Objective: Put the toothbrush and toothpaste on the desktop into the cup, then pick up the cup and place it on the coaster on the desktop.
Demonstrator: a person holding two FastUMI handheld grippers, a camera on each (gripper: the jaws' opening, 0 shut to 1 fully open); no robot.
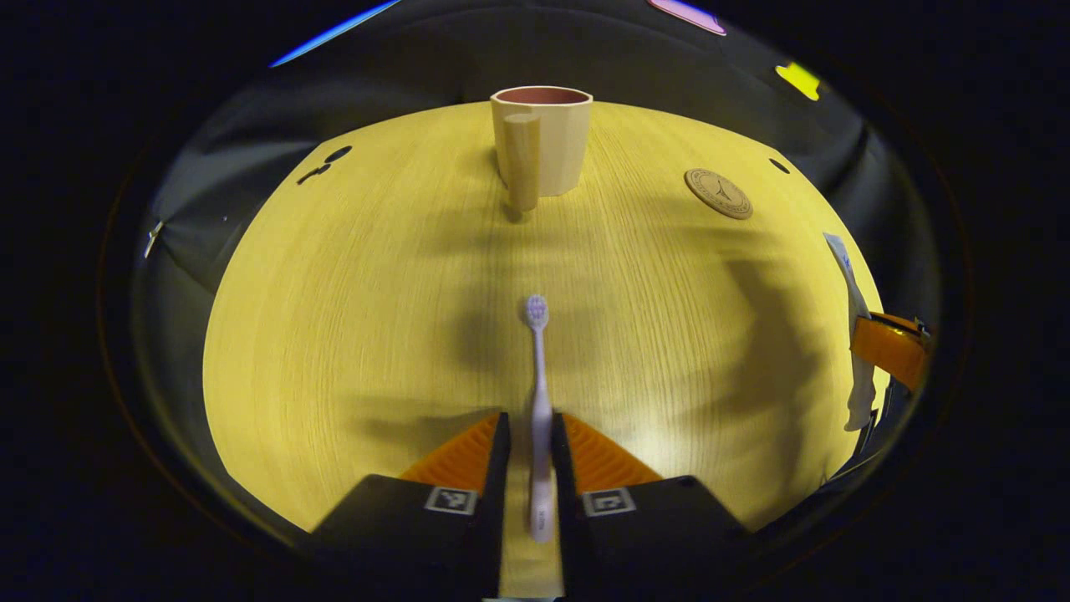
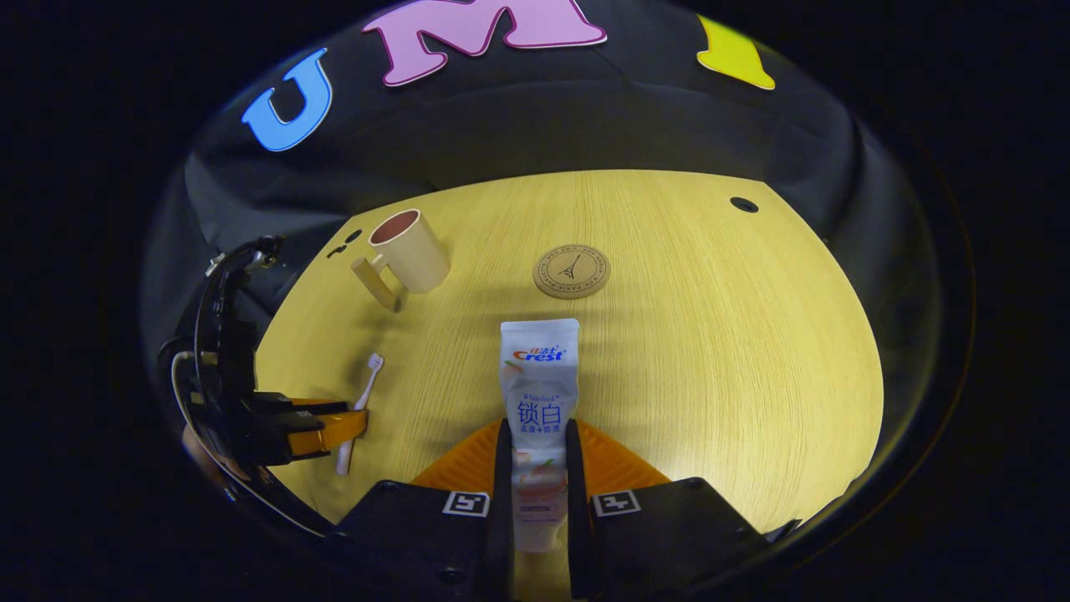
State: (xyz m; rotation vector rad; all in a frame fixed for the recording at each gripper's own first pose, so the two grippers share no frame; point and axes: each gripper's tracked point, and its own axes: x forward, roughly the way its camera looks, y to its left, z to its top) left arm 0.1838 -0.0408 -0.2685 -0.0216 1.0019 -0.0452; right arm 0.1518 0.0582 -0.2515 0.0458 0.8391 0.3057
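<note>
The toothbrush [image 1: 539, 401] lies lengthwise between the fingers of the left gripper [image 1: 530, 468], its handle end back in the gap and its bristled head pointing out toward the cup [image 1: 543, 138]. The jaws are drawn in close against the slim handle on both sides, and it looks pinched between them. Seen from the right gripper view, the same brush [image 2: 359, 405] sticks out of that gripper at a slant over the desktop [image 2: 710, 351].

The toothpaste tube [image 2: 539, 401] sits between the fingers of the right gripper [image 2: 539, 477], cap end toward the camera and its flat crimped end pointing at the coaster [image 2: 572, 270]. The jaws are narrowed onto the tube's sides, both pressing it. In the left gripper view the tube [image 1: 853, 334] shows at the far right edge, held in the other gripper.

The cup is a pale cream mug with faceted sides, a thick blocky handle facing the left gripper, and a reddish inside; it stands upright near the far edge of the desk. The coaster is a thin round disc, cork-like, with a dark printed ring and tower design, lying flat to the right of the cup, well apart from it. The desktop is light wood with fine straight grain. The tube is white and glossy with printing on it; the toothbrush is pale lilac plastic.
</note>
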